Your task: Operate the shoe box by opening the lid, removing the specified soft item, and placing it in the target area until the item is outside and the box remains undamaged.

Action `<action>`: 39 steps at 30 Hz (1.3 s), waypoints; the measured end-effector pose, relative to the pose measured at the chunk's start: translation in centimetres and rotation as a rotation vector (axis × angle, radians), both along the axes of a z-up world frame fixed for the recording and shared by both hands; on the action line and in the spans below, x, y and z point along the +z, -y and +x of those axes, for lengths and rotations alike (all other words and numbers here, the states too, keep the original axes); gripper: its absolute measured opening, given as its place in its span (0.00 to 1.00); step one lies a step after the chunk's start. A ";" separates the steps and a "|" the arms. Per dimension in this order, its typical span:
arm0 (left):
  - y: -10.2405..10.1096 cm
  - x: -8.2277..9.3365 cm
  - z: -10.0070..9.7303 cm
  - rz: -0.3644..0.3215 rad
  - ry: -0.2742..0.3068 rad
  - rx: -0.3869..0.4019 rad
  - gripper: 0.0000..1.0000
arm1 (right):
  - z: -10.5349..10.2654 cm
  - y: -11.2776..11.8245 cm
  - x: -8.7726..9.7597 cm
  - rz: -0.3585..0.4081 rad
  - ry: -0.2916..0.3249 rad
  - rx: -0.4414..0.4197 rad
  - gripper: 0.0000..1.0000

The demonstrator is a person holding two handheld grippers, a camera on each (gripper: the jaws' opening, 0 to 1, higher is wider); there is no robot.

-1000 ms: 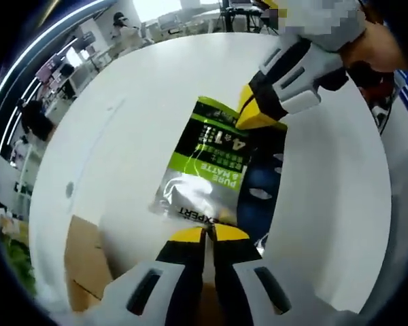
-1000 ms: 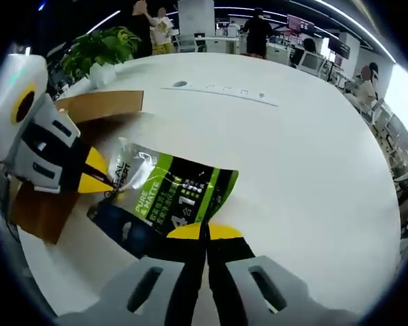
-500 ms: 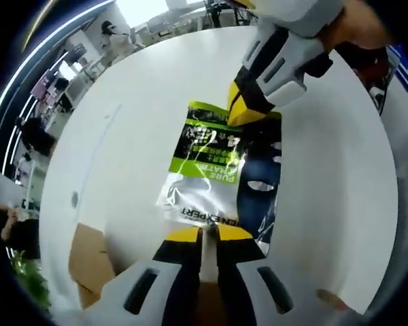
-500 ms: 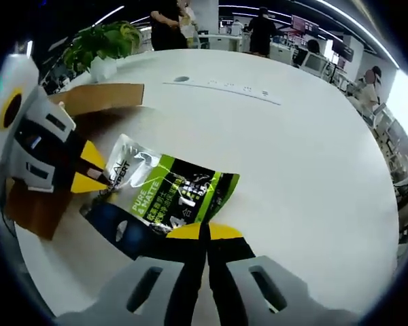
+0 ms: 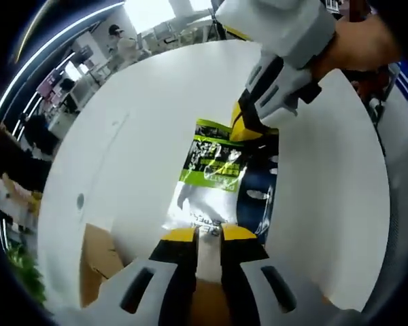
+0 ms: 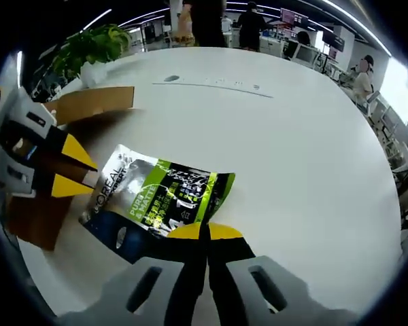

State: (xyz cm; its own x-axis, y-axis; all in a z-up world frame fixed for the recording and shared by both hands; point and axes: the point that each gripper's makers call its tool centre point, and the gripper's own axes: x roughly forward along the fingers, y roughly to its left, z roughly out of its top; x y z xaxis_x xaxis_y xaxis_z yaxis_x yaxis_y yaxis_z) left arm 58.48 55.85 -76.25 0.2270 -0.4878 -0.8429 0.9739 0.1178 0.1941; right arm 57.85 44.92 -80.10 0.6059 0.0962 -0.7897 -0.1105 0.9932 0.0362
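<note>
pouch point(image 6: 160, 204) point(image 5: 221, 180): soft glossy packet, green, silver and dark blue print, lying flat on the white bench point(image 6: 306, 156) | shoe box point(image 6: 64, 153) point(image 5: 98, 261): brown cardboard, open, flap raised, just beside the pouch's silver end, pouch fully outside it

Both views are looking bright. Long ceiling lights point(image 6: 132, 15) are shining from above, and a window point(image 5: 162, 9) is glowing so white that it is washing out. The white table point(image 6: 306, 170) is bouncing the light back and showing soft shadows only. The shiny pouch point(image 6: 160, 197) is catching glare, and in the left gripper view its silver part point(image 5: 197, 204) is shining pale and its small print is blurring. The round lens is bending everything near the edges, so the table is looking curved. Far people and desks are looking small and fuzzy. The box point(image 5: 98, 261) is sitting in a dimmer spot
</note>
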 end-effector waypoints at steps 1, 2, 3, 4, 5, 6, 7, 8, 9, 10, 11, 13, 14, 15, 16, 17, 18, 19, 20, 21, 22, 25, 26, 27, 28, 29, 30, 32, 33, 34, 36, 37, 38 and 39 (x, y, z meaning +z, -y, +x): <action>0.1 0.2 0.0 -0.007 -0.004 0.002 0.11 | -0.1 -0.1 0.0 0.008 -0.002 -0.006 0.00; 0.2 0.4 -0.1 -0.018 -0.006 0.005 0.11 | -0.1 -0.2 0.0 0.018 -0.005 -0.013 0.00; 0.3 0.6 -0.2 -0.025 -0.008 0.007 0.12 | -0.1 -0.1 0.0 0.018 -0.005 -0.014 0.00; 0.4 0.9 -0.2 -0.035 -0.013 0.013 0.12 | 0.0 -0.1 -0.1 0.017 -0.005 -0.013 0.00; 0.4 1.0 -0.3 -0.042 -0.017 0.016 0.12 | 0.0 -0.1 0.0 0.014 -0.005 -0.011 0.00; 0.5 1.2 -0.4 -0.050 -0.021 0.019 0.12 | -0.1 -0.2 0.0 0.008 -0.005 -0.001 0.00; 0.5 1.4 -0.4 -0.056 -0.024 0.022 0.12 | -0.1 -0.2 0.0 0.007 -0.005 0.003 0.00; 0.4 1.5 -0.5 -0.061 -0.024 0.025 0.12 | -0.1 -0.2 0.0 0.006 -0.006 0.007 0.00; 0.4 1.7 -0.6 -0.070 -0.026 0.029 0.12 | -0.1 -0.2 0.0 0.007 -0.006 0.008 0.00; 0.4 1.9 -0.6 -0.074 -0.028 0.030 0.13 | -0.1 -0.2 0.0 0.007 -0.007 0.011 0.00; 0.4 2.1 -0.6 -0.083 -0.032 0.036 0.13 | 0.0 -0.2 0.0 0.006 -0.008 0.015 0.00; 0.4 2.4 -0.6 -0.095 -0.037 0.043 0.13 | 0.0 -0.1 -0.1 0.000 -0.011 0.032 0.00; 0.4 2.6 -0.7 -0.103 -0.041 0.047 0.14 | 0.0 -0.1 -0.1 -0.003 -0.012 0.038 0.00; 0.3 2.7 -0.7 -0.109 -0.044 0.051 0.14 | 0.0 -0.1 -0.1 -0.008 -0.013 0.046 0.01; 0.3 3.0 -0.6 -0.121 -0.047 0.059 0.14 | 0.0 -0.1 -0.1 -0.010 -0.014 0.049 0.01; 0.2 3.2 -0.6 -0.126 -0.049 0.062 0.14 | 0.0 -0.1 -0.1 -0.013 -0.014 0.054 0.01; 0.2 3.4 -0.6 -0.130 -0.048 0.066 0.14 | -0.1 -0.1 0.0 -0.020 -0.015 0.060 0.02; 0.0 3.7 -0.6 -0.137 -0.049 0.070 0.15 | -0.1 -0.1 0.0 -0.025 -0.015 0.064 0.02; 0.0 3.9 -0.6 -0.144 -0.050 0.075 0.15 | -0.2 -0.1 0.1 -0.031 -0.014 0.071 0.03; -0.1 4.2 -0.6 -0.157 -0.055 0.084 0.15 | -0.2 -0.1 0.1 -0.033 -0.015 0.074 0.03; -0.2 4.4 -0.6 -0.162 -0.056 0.087 0.16 | -0.3 -0.1 0.2 -0.030 -0.015 0.075 0.04; -0.4 5.1 -0.6 -0.182 -0.057 0.100 0.18 | -0.5 -0.3 0.6 -0.030 -0.006 0.085 0.07; -0.5 5.3 -0.6 -0.190 -0.058 0.104 0.18 | -0.5 -0.3 0.8 -0.038 0.002 0.092 0.08; -0.5 5.5 -0.6 -0.195 -0.059 0.106 0.19 | -0.4 -0.3 1.0 -0.042 0.007 0.096 0.09; -0.6 5.8 -0.6 -0.205 -0.060 0.112 0.19 | -0.4 -0.3 1.2 -0.047 0.014 0.102 0.10; -0.7 5.9 -0.7 -0.210 -0.061 0.115 0.20 | -0.4 -0.3 1.4 -0.050 0.015 0.105 0.11; -0.8 6.1 -0.6 -0.217 -0.062 0.121 0.21 | -0.5 -0.3 1.6 -0.051 0.018 0.105 0.11; -1.1 6.6 -0.6 -0.231 -0.062 0.130 0.23 | -0.4 -0.2 2.0 -0.054 0.028 0.109 0.12; -1.2 6.8 -0.6 -0.239 -0.062 0.137 0.24 | -0.5 -0.3 2.4 -0.056 0.034 0.111 0.12; -1.4 7.0 -0.6 -0.246 -0.061 0.141 0.25 | -0.5 -0.3 2.7 -0.056 0.040 0.114 0.13; -1.7 7.4 -0.5 -0.259 -0.059 0.151 0.27 | -0.5 -0.4 3.2 -0.057 0.048 0.122 0.15; -1.9 7.6 -0.4 -0.268 -0.061 0.158 0.29 | -0.6 -0.5 3.5 -0.054 0.054 0.127 0.16; -2.0 7.8 -0.4 -0.276 -0.066 0.164 0.30 | -0.6 -0.6 3.7 -0.053 0.057 0.130 0.17; -2.3 8.1 -0.4 -0.288 -0.071 0.175 0.32 | -0.7 -0.7 3.9 -0.051 0.061 0.133 0.17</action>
State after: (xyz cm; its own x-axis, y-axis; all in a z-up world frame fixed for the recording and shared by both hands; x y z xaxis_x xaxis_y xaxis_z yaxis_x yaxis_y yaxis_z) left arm 58.06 58.13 -68.13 0.2743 -0.6673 -0.6925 0.9440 0.3243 0.0613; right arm 57.18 45.59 -76.23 0.6372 0.1393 -0.7580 -0.2420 0.9700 -0.0251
